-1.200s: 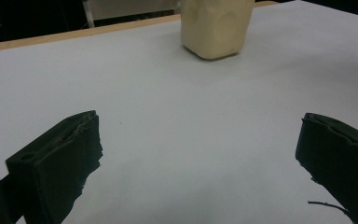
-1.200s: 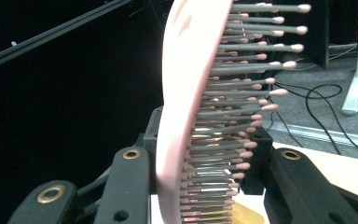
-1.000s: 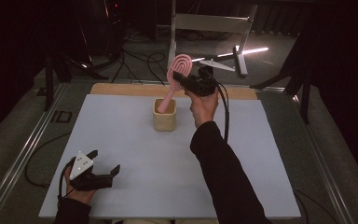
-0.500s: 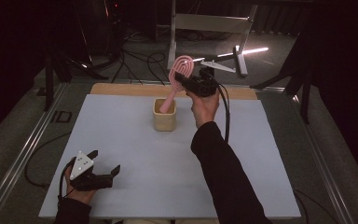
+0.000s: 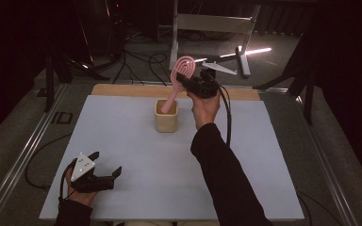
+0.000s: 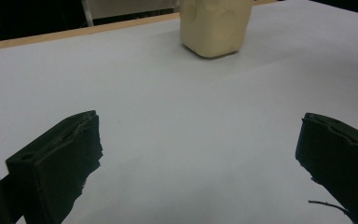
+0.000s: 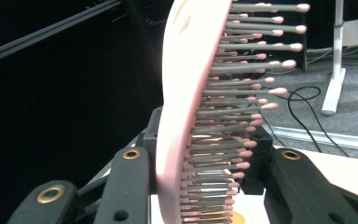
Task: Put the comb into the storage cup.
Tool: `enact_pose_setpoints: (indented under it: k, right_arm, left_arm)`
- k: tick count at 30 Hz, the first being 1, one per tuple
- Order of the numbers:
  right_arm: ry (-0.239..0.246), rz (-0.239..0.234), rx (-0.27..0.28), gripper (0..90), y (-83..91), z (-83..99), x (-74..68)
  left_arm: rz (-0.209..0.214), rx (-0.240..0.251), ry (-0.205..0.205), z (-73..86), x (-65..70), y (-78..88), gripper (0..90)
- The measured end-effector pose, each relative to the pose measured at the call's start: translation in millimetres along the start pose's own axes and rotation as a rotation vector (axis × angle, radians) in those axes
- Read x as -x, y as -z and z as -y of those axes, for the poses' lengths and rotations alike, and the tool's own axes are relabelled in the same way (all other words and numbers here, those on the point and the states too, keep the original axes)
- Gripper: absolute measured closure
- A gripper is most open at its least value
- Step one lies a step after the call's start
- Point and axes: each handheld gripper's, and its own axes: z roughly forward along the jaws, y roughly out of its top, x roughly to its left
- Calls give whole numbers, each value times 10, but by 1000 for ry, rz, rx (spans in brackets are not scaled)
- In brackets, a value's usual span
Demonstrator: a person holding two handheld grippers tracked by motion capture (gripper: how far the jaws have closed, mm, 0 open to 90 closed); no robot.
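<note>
Pink hairbrush [image 5: 181, 75], handle in the cream cup [image 5: 166, 121], head clamped in my right gripper [image 5: 194, 84]; left gripper [image 5: 104, 175] gapes empty. Risk: pulling sideways could tip the cup.

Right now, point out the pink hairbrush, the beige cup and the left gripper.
pink hairbrush [image 5: 183, 69], high view, on its oval head.
beige cup [image 5: 166, 121], high view, on its front wall.
left gripper [image 5: 107, 167], high view, between its open jaws.
</note>
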Motion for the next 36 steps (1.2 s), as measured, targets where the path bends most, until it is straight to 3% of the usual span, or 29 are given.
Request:
enact_pose_setpoints:
  k: [36]
  right_arm:
    - [0, 19, -20, 633, -128, 220, -28]
  left_arm:
    - [-3, 1, -2, -1, 1, 6, 8]
